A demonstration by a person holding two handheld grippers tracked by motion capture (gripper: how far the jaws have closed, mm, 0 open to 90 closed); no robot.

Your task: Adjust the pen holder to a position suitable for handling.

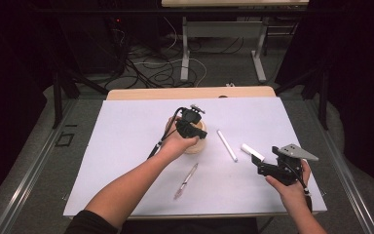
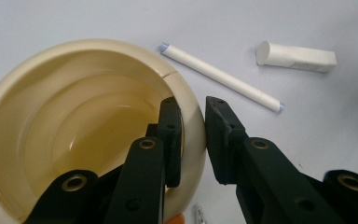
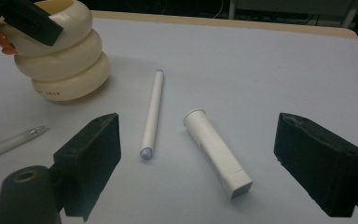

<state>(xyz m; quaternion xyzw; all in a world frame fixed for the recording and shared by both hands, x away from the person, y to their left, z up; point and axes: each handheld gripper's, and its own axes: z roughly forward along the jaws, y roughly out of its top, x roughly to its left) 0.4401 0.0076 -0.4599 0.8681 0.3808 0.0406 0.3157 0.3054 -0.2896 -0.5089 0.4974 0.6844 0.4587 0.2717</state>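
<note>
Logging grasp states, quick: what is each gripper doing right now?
Left gripper: shut on the cream holder's rim.
Right gripper: open, holding nothing.

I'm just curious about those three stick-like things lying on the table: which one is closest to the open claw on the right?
The short, thick white tube, lying just ahead of the right gripper. The long thin white stick lies farther left; the clear pen farther still.

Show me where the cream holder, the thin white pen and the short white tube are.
cream holder (image 2: 37, 65), left gripper view, on its rim.
thin white pen (image 3: 152, 112), right gripper view, mid-barrel.
short white tube (image 3: 214, 149), right gripper view, mid-body.
</note>
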